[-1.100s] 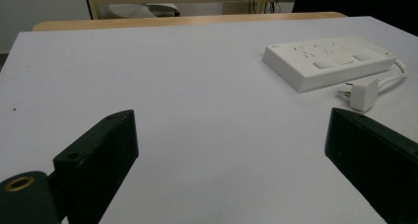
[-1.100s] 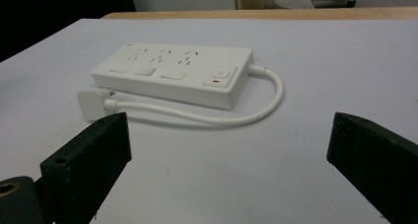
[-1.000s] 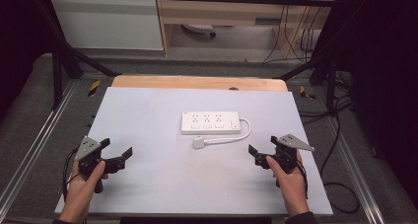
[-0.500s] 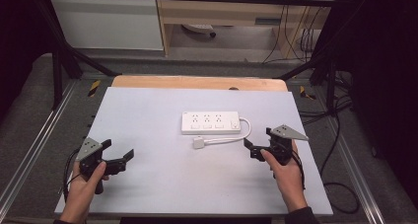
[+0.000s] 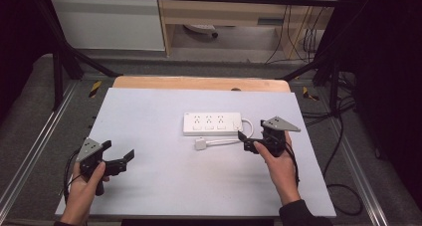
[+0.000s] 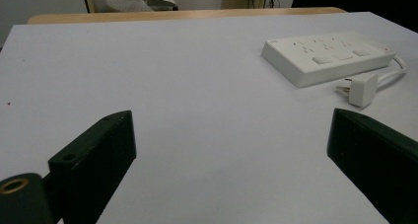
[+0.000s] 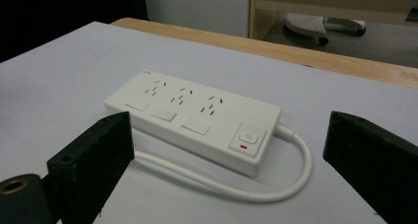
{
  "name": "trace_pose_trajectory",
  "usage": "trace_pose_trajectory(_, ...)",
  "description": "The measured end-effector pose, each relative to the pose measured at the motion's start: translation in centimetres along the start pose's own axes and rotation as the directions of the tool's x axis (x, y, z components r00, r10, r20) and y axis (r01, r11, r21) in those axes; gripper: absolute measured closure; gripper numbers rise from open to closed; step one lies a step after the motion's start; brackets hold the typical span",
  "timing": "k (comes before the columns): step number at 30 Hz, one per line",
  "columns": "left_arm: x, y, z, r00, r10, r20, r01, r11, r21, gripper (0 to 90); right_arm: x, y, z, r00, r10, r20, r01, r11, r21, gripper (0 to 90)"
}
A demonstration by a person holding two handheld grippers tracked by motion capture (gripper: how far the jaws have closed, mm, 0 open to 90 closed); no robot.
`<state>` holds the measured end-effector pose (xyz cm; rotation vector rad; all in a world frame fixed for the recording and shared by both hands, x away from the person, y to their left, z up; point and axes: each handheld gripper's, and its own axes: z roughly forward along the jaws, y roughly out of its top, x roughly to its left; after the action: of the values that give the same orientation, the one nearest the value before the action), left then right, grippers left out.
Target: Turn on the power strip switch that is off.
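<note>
Counter (image 5: 149, 116) has a pale grey-white top with a wooden strip (image 5: 199, 83) along its far edge. Grey floor (image 5: 239, 42) beyond. White cabinet (image 5: 107, 19) far left, wooden shelf unit (image 5: 224, 9) far centre with a chair base (image 5: 201, 31) under it. Black frame bars (image 5: 59, 56) left and right, cables (image 5: 303, 42) hanging far right. Dark sides.

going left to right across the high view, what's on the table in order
left claw in the person's left hand → small white plug → white three-socket power strip → right claw in the person's right hand
</note>
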<state>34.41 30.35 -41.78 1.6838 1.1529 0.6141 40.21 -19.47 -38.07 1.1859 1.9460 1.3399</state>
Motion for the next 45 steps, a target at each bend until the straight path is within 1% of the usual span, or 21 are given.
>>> trace_pose_trajectory(2,-0.1,0.0,0.0,1.0,-0.001,0.003,0.001,1.0,-0.001,4.6,0.1,0.2,0.1,1.0,-0.001,-0.004,0.001,1.0,0.002,5.6)
trace_pose_trajectory(5,-0.1,0.0,-0.1,1.0,0.002,0.006,-0.002,1.0,0.0,4.6,0.1,0.6,0.1,0.9999,0.011,-0.01,-0.011,1.0,0.002,5.5)
trace_pose_trajectory(8,0.0,0.0,0.0,1.0,-0.004,0.004,0.004,1.0,-0.003,4.5,0.0,1.2,0.3,0.9998,0.02,-0.009,-0.02,1.0,-0.02,5.4)
trace_pose_trajectory(9,0.0,0.0,0.0,1.0,-0.009,0.002,0.009,1.0,0.001,4.5,0.1,1.4,0.3,0.9996,0.024,-0.015,-0.024,0.999,-0.03,5.3)
trace_pose_trajectory(11,0.1,-0.1,0.1,0.9999,-0.015,-0.001,0.015,0.9999,0.007,4.6,0.1,1.7,0.6,0.9996,0.02,-0.021,-0.021,0.999,-0.031,5.6)
trace_pose_trajectory(13,0.1,-0.1,0.1,0.9997,-0.021,-0.009,0.021,0.9998,0.007,4.7,0.3,2.1,1.0,0.9998,0.01,-0.015,-0.011,1.0,-0.026,5.9)
trace_pose_trajectory(16,0.2,-0.1,0.1,0.9997,-0.019,-0.015,0.019,0.9998,0.01,4.8,0.6,2.5,1.5,0.9999,0.0,-0.01,-0.001,1.0,-0.025,6.4)
trace_pose_trajectory(19,0.1,-0.3,0.2,0.9997,-0.018,-0.018,0.018,0.9998,0.01,4.8,0.7,2.6,1.9,0.9999,-0.006,-0.009,0.006,1.0,-0.029,6.9)
trace_pose_trajectory(21,0.0,-0.3,0.3,0.9997,-0.015,-0.02,0.016,0.9997,0.017,4.8,0.9,2.5,2.1,0.9998,-0.02,-0.006,0.02,1.0,-0.019,7.3)
trace_pose_trajectory(23,0.1,-0.3,0.5,0.9997,-0.014,-0.022,0.014,0.9996,0.023,4.8,1.1,2.5,2.2,0.9994,-0.03,-0.016,0.03,1.0,-0.009,7.6)
trace_pose_trajectory(27,0.1,-0.3,0.5,0.9995,-0.016,-0.026,0.017,0.9996,0.022,4.9,1.1,2.6,2.5,0.9994,-0.012,-0.032,0.012,1.0,-0.01,8.5)
trace_pose_trajectory(29,0.1,-0.4,0.5,0.9994,-0.022,-0.028,0.022,0.9995,0.022,4.9,1.2,2.7,2.6,0.9993,-0.011,-0.037,0.011,1.0,-0.002,8.7)
trace_pose_trajectory(33,0.1,-0.2,0.4,0.9996,-0.016,-0.023,0.017,0.9997,0.019,4.9,1.0,2.9,3.0,0.9988,0.005,-0.049,-0.004,1.0,0.01,9.8)
trace_pose_trajectory(37,-0.1,-0.1,0.4,0.9998,-0.008,-0.018,0.009,0.9998,0.018,5.0,0.6,3.3,3.5,0.9968,0.028,-0.075,-0.027,1.0,0.013,10.1)
trace_pose_trajectory(42,-0.3,-0.1,0.4,1.0,0.002,-0.003,-0.002,0.9998,0.022,5.0,-0.3,3.5,4.5,0.9956,0.071,-0.062,-0.069,0.997,0.032,14.3)
trace_pose_trajectory(45,-0.4,-0.1,0.4,1.0,0.005,0.002,-0.005,0.9998,0.019,5.0,-0.6,3.7,4.8,0.9958,0.075,-0.053,-0.074,0.997,0.028,18.6)
